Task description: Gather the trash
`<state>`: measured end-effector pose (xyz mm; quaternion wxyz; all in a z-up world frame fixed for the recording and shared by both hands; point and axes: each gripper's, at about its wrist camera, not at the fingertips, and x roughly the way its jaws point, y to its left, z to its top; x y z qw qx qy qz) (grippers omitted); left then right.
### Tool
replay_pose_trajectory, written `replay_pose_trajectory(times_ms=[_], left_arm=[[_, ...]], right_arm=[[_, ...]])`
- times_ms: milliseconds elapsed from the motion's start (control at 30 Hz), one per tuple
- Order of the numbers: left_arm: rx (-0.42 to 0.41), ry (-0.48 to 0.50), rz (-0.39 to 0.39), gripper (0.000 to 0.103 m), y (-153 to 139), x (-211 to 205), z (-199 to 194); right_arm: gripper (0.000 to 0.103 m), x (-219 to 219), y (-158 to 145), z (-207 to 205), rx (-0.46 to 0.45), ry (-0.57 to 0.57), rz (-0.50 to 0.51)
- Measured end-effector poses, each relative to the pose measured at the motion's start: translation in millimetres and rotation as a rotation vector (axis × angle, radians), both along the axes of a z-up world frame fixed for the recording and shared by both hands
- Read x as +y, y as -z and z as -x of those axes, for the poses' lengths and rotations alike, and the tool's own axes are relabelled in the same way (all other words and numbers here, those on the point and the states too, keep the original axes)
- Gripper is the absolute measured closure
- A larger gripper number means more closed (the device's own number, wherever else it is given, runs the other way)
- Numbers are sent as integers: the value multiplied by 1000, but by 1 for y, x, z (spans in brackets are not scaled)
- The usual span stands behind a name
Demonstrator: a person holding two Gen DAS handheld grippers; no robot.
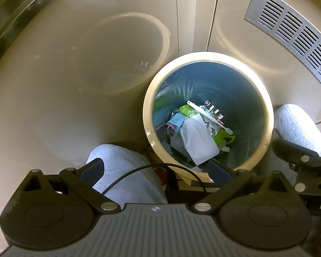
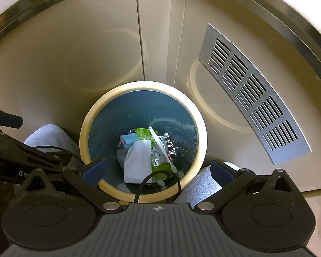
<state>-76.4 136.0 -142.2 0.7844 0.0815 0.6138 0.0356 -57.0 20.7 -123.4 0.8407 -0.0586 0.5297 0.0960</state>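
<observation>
- The left black two-finger tongs (image 1: 156,170), ribbed grey on the body with blue pads on the fingertips (image 1: 93,169), stand wide apart with nothing between them.
- The right black tongs (image 2: 158,171) match them in build; the jaws are spread wide and hold nothing, and the blue pads (image 2: 96,170) are bare.
- White letters "DA" show on the right tool's side in the left view; "Ge" shows on the left tool in the right view. Both words are cut off.
- A thin black cable (image 2: 158,175) loops just ahead of the right tongs.
- Two knees in pale grey, nubbly fabric (image 1: 126,171) flank the bin, close beside the fingers.
- Just ahead of and below both tongs stands the round cream-rimmed waste bin with a dark blue-green glossy inside (image 1: 207,56).
- At its bottom lies the trash: a white crumpled paper sheet (image 1: 198,139), a green plastic wrapper (image 1: 187,109), a white plastic stick (image 1: 207,115), silver foil and a pale blue scrap.
- Beyond the bin rise smooth beige glossy cabinet panels (image 2: 75,42), mirroring its rim.
- Farthest right sits a slotted brushed-metal vent grille (image 2: 250,94).
</observation>
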Motion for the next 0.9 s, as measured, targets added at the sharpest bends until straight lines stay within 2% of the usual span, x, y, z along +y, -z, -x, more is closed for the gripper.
replay_pose_trajectory(times_ms=[900], left_arm=[[-22,8,-10,0,-10,2,2]], right_arm=[[0,-1,-4,4,-26,2,-1]])
